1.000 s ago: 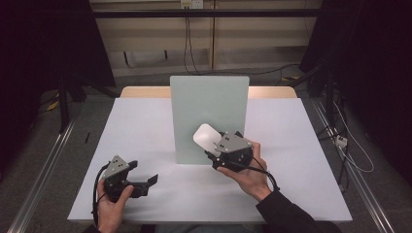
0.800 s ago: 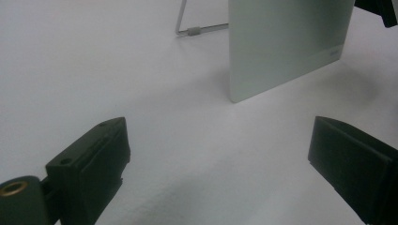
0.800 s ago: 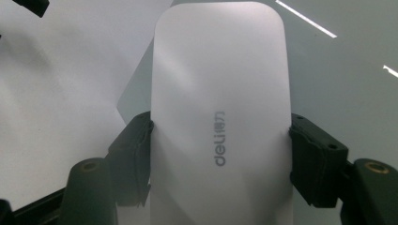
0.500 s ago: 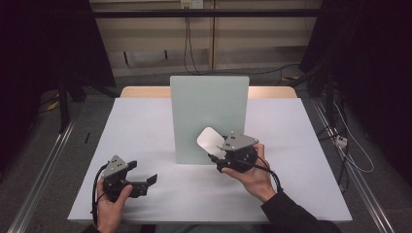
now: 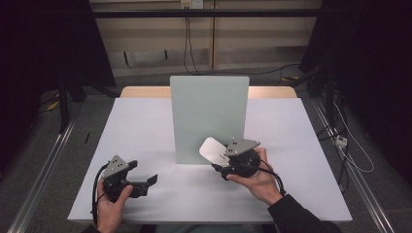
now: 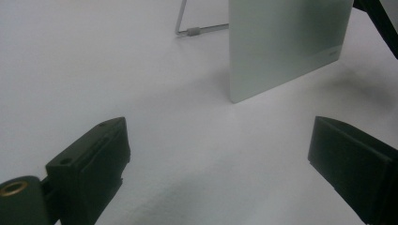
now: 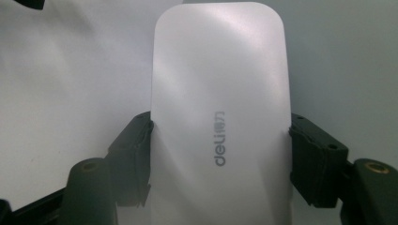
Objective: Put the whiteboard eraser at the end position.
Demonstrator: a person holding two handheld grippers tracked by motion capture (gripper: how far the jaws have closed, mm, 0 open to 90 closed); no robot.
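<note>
High view: at a white-topped table (image 5: 145,121), the right gripper (image 5: 224,160) holds a flat white rounded-corner slab (image 5: 212,148) in front of the lower right part of an upright pale green rectangular panel (image 5: 209,119) standing mid-table. The slab is tilted, its free end angled up and away from the person, off the tabletop. The left gripper (image 5: 145,182) sits low near the table's front left, well apart from the slab, jaws spread with nothing between them.

Left gripper view: two black jaws stand wide apart over bare white tabletop. The pale green panel (image 6: 286,44) rises beyond, its surface matte with a faint mark near one lower corner; a thin metal wire stand (image 6: 195,29) shows behind it.

Right gripper view: the jaws clamp the white slab (image 7: 220,93) by its two long edges. Its face is smooth and softly glossy, with rounded corners and a grey "deli" logo printed lengthwise near the gripped end.
</note>
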